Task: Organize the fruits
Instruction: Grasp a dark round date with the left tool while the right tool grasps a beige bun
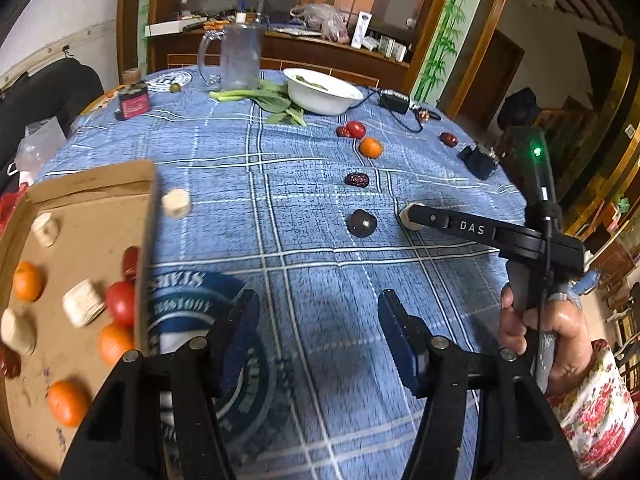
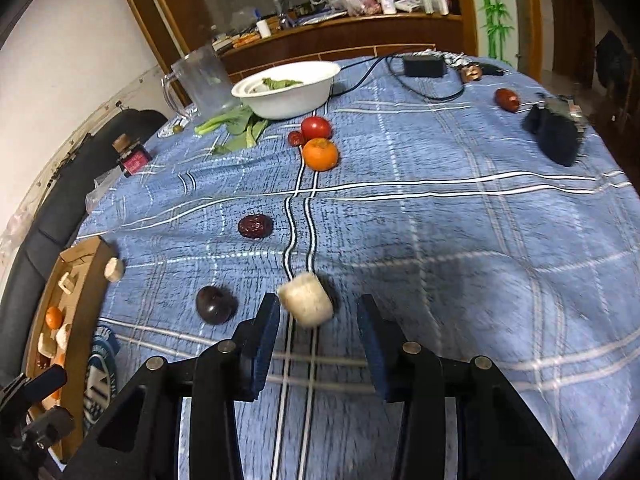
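Your right gripper (image 2: pixel 316 320) has its jaws partly open around a pale chunk (image 2: pixel 306 300) on the blue plaid surface (image 2: pixel 440 240) — pads not touching it. Your left gripper (image 1: pixel 320 328) hangs part-open and empty, just right of the cardboard tray (image 1: pixel 80 216) holding oranges and tomatoes. A dark plum (image 2: pixel 215 305) lies just left of the chunk.

text: "DAS" white letters on right gripper (image 1: pixel 416 216) finger arm | round dark-blue emblem (image 1: pixel 192 304) on tablecloth: lettering mirrored/blurred, unreadable | red box (image 1: pixel 133 101) label: too small to read
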Demonstrator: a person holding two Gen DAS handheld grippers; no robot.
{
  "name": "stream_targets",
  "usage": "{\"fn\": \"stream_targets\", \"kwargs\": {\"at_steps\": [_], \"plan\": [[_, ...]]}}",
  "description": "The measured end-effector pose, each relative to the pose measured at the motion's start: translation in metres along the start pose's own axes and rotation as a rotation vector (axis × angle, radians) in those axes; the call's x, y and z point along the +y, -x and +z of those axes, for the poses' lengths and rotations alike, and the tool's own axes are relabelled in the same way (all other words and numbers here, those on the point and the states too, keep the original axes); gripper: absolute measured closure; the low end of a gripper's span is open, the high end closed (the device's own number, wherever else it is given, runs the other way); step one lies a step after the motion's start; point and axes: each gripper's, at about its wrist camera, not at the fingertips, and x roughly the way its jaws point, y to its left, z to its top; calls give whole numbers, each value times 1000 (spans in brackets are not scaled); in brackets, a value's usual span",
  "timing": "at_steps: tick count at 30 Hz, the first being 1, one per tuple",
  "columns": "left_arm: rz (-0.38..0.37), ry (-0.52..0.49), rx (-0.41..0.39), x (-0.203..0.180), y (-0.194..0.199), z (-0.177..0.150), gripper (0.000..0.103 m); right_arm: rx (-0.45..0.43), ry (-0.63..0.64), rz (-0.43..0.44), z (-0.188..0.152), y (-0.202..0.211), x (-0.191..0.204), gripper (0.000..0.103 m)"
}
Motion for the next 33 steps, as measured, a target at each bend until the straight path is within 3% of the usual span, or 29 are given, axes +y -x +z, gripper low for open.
{"fn": "stream_targets", "kwargs": {"at_steps": [4, 6, 12, 17, 21, 22, 24, 33], "plan": [[7, -5, 28, -5, -22, 11, 42, 0, 52, -16, 0, -12, 4, 64], [10, -6, 35, -8, -32, 17, 42, -13, 54, -1, 0, -12, 1, 77], [-14, 17, 69, -24, -72, 36, 43, -38, -19, 20, 1, -2, -18, 77], [13, -28, 83, -43, -108, 47, 43, -25, -70, 47, 2, -2, -31, 77], [30, -71, 51, -48, -113, 47, 43, -25, -72, 51, 3, -2, -32, 77], [29, -87, 42, -49, -113, 45, 45, -27, -70, 49, 3, -1, -32, 77], [51, -126, 30, -52, -113, 43, 80, -32, -60, 37, 4, -1, -30, 77], [-41, -58, -4, -38, -107, 42, 80, -54, -74, 0, 3, -2, -33, 77]]}}
